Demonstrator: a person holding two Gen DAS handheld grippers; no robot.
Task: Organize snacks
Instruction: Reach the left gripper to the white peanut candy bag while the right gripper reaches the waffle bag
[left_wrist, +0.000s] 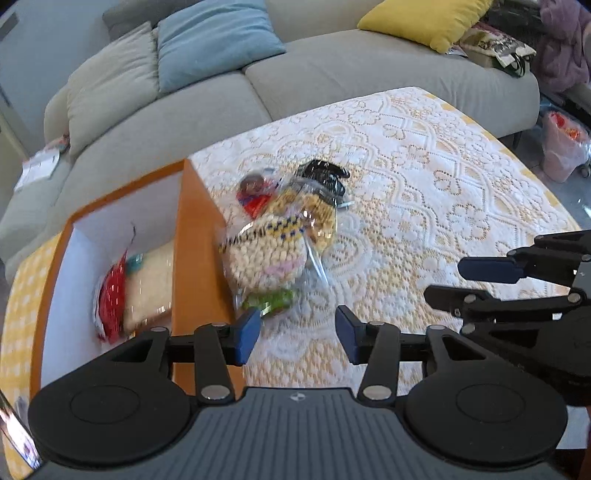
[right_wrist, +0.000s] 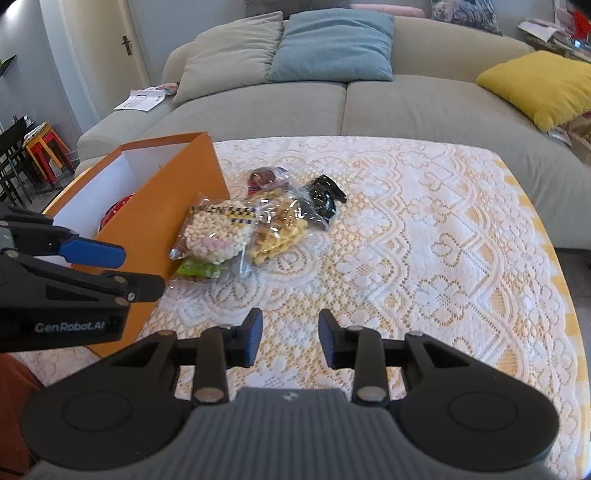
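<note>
Left wrist view: looks forward and down from above the left gripper, the orange box close at its left. Right wrist view: faces the sofa from behind the right gripper, lower. Both share the snack pile ahead of the tongs.

A white lace tablecloth over yellow covers the table. Behind it stands a grey sofa with a beige cushion, a blue cushion and a yellow cushion. Papers lie on its left arm. Red and yellow stools stand far left.
</note>
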